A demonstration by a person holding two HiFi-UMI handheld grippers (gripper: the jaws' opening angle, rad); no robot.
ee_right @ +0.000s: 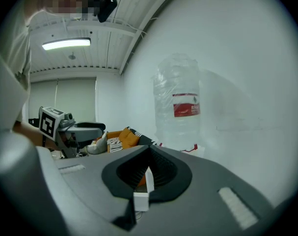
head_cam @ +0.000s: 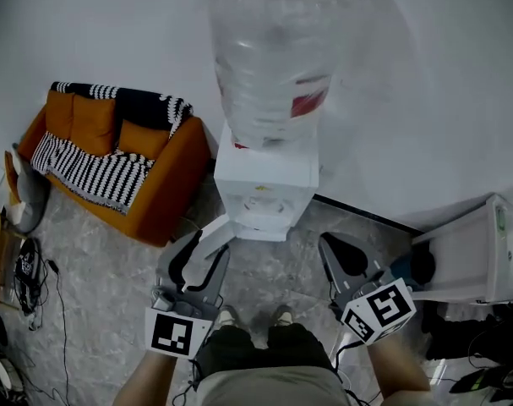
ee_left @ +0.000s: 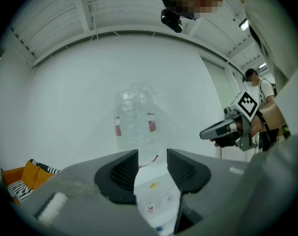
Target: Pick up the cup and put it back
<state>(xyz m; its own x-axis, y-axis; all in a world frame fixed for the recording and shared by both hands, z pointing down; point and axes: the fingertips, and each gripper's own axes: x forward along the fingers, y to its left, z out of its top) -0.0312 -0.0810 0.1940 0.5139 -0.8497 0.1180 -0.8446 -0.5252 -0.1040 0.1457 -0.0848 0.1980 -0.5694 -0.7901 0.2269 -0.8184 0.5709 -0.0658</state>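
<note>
The cup we cannot pick out in any view, so we cannot say where it sits. Straight ahead of us a white water dispenser (head_cam: pixel 264 180) stands against the pale wall (head_cam: pixel 442 100), with a large clear bottle (head_cam: pixel 273 57) bearing a red label upturned on top. To its left an orange sofa (head_cam: pixel 112 155) carries a black-and-white striped throw (head_cam: pixel 91 172), and cables (head_cam: pixel 28 277) lie on the grey marbled floor (head_cam: pixel 104 286) near the left edge. To the right a white cabinet (head_cam: pixel 476 252) is cut off by the picture's edge. Our shoes (head_cam: pixel 226 315) show between the two hands. The dispenser's front is small and washed out in the left gripper view: we see yellow and red marks there but cannot tell what they are. The left claw (head_cam: pixel 201 252) is partly open, its jaws apart with nothing between them and only the far dispenser showing through the gap. The right claw (head_cam: pixel 336 245) has its jaws drawn together at the tips and grips nothing. Both hang in the air short of the dispenser.
</note>
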